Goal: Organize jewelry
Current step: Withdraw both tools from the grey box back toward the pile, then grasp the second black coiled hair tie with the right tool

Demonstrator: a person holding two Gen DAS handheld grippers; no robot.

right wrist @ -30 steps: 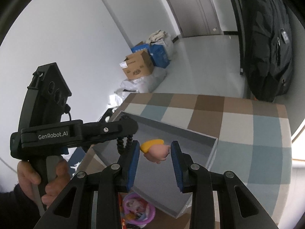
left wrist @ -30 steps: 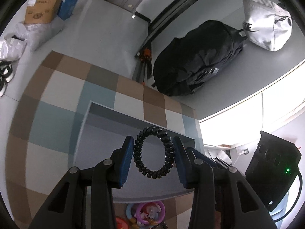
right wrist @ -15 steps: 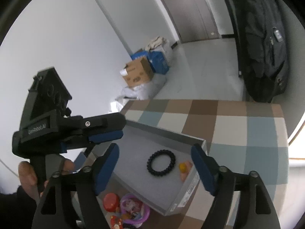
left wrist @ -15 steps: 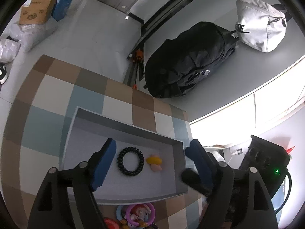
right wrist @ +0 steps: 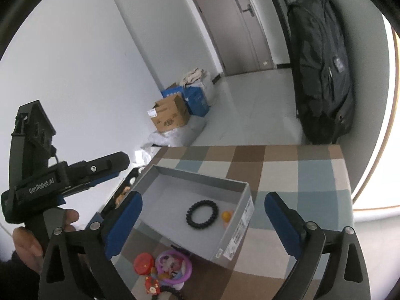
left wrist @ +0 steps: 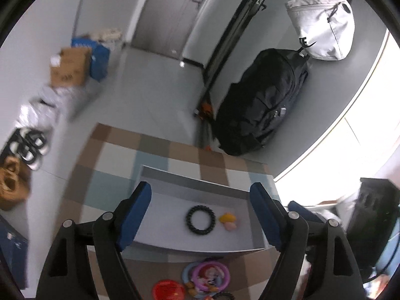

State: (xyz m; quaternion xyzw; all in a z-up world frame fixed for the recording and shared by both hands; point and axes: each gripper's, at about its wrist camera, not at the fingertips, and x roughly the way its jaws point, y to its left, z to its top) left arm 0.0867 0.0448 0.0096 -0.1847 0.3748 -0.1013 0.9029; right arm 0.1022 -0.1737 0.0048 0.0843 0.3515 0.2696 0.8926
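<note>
The left gripper (left wrist: 200,207) stands wide open with nothing between its blue pads (left wrist: 136,210), and it hovers above the grey box (left wrist: 200,182). The right gripper (right wrist: 203,222) is spread wider, its jaws having just opened further, and it too holds nothing. In the right wrist view the left gripper (right wrist: 82,172) shows from the side, gripped by a hand (right wrist: 30,240) at the lower left.

Inside the box (right wrist: 246,197), on its grey floor, lies a black coiled ring (left wrist: 200,219), flat and free of both grippers. Just beside it on the right sits a small yellow and pink piece (left wrist: 228,220); whether the two touch is hard to tell. The right wrist view shows the same ring (right wrist: 202,214) and the small piece (right wrist: 226,216) near the box's right wall.

The box rests on a checked cloth (right wrist: 300,175) of brown, blue and cream squares. In front of the box, on the cloth, lies a small heap: a purple ring (right wrist: 173,265) with a picture in it, a red round piece (right wrist: 143,263) and further bits that are partly hidden.

Beyond the table hang a black backpack (left wrist: 260,105) and a white bag (left wrist: 322,27) on the wall. A cardboard carton (right wrist: 170,116) and a blue carton (right wrist: 197,100) stand on the floor near a door (right wrist: 232,25).
</note>
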